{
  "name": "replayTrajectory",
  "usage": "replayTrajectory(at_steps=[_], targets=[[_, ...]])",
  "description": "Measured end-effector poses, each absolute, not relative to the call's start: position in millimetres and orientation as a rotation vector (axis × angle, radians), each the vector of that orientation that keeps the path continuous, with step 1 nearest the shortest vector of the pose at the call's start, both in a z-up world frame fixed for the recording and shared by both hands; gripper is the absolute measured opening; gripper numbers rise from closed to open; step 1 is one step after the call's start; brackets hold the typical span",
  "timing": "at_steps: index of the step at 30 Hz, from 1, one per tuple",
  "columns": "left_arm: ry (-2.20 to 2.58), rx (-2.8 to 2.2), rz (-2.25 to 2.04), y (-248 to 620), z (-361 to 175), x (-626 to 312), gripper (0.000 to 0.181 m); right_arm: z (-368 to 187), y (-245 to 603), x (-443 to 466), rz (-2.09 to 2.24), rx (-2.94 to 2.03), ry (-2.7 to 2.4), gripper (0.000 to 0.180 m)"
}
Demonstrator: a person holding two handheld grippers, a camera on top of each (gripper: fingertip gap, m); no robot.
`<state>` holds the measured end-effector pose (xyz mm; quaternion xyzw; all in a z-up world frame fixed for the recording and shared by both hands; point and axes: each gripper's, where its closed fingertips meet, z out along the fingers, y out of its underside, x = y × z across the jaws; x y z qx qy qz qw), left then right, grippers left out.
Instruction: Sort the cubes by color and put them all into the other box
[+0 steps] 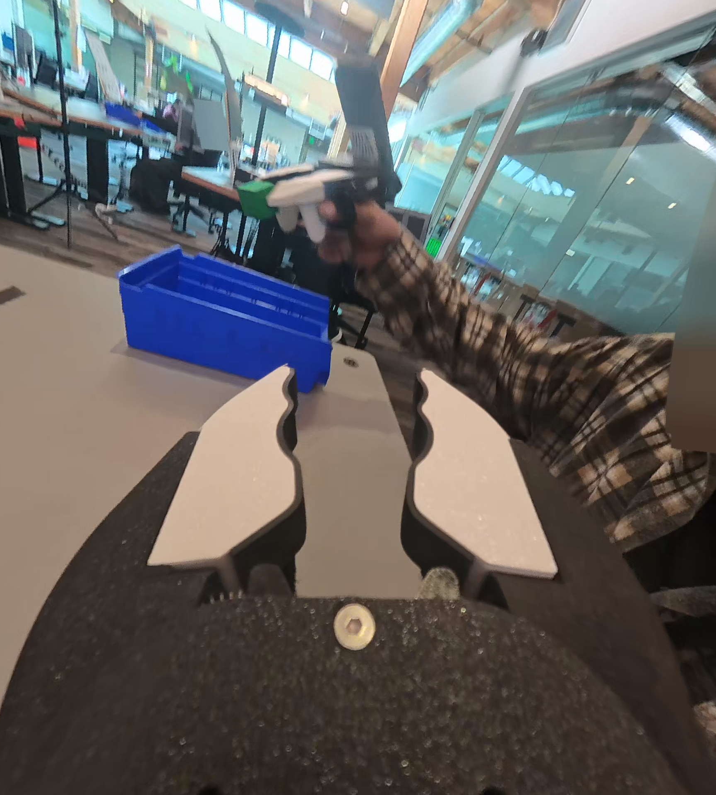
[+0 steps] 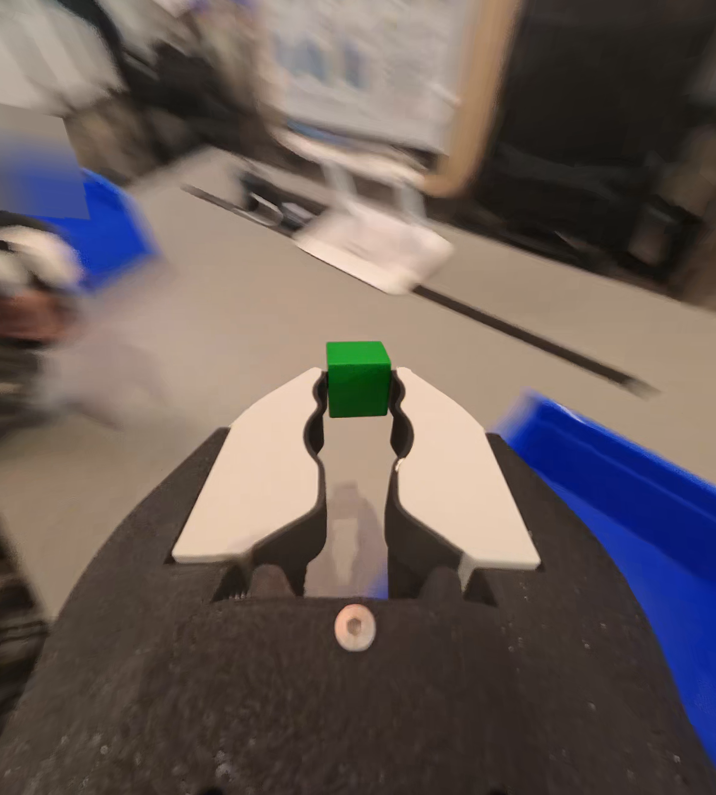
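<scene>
right gripper: clamped on small green cube, high above blue plastic bin
left gripper: parted, empty
advice: lower over bin before releasing

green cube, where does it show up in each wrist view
Left wrist view: green cube sits upper centre, pinched in the far-off right gripper, in the air above the blue bin.
Right wrist view: green cube at centre, between that gripper's own fingertips.
Shared landmark: the grey table.
</scene>
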<state>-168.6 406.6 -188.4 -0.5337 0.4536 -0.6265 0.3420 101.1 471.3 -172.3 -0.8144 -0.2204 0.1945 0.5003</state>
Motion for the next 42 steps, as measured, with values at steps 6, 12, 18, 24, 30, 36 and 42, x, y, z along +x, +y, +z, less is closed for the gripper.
replayTrajectory(at_steps=[6, 12, 18, 24, 30, 36, 42], targets=[[1.242, -1.482, -1.52, 401, -204, -169, 0.052, -256, 496, 209, 0.187, -2.344, -0.459, 0.027], [1.286, -1.548, -1.424, 399, -205, -172, 0.05, -326, 519, 234, 0.093, -2.537, -0.66, 0.028], [1.341, -1.577, -1.328, 397, -211, -167, 0.049, -360, 535, 246, -0.015, -2.645, -0.847, 0.027], [1.331, -1.603, -1.315, 401, -216, -172, 0.047, -372, 545, 250, -0.072, -2.639, -1.064, 0.028], [1.338, -1.628, -1.278, 405, -221, -178, 0.046, -378, 550, 248, -0.15, -2.512, -1.414, 0.028], [1.348, -1.645, -1.251, 407, -226, -180, 0.045, -388, 547, 247, -0.159, -2.39, -1.719, 0.028], [1.356, -1.656, -1.251, 409, -230, -179, 0.044, -399, 550, 252, -0.201, -2.37, -1.863, 0.028]])
